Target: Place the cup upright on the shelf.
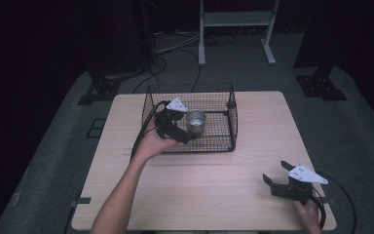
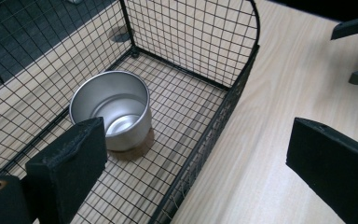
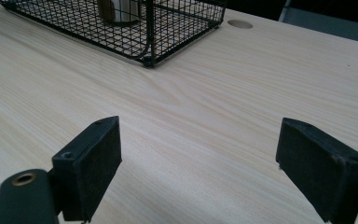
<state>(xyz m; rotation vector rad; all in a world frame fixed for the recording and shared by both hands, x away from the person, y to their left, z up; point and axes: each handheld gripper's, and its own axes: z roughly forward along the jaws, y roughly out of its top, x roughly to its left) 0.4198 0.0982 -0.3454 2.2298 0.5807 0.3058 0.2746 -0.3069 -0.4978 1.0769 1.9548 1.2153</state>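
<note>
A shiny metal cup [image 1: 195, 122] stands upright inside a black wire basket [image 1: 231, 114] at the back of the light wooden table. In the left gripper view the empty cup [image 2: 114, 109] rests on a cork base just beyond the left jaw. My left gripper [image 1: 184, 135] hovers at the basket's near wall, open, with one jaw over the basket floor and the other over the table [image 2: 270, 140]. Nothing is between its pads. My right gripper [image 1: 276, 173] is open near the table's front right corner, above bare wood [image 3: 200, 121].
The basket [image 3: 121, 23] has tall mesh walls on its left, back and right sides and a low front rim [image 2: 205, 144]. A round cable hole [image 3: 239, 23] is in the tabletop past the basket. A white frame [image 1: 236, 19] and cables lie on the floor behind.
</note>
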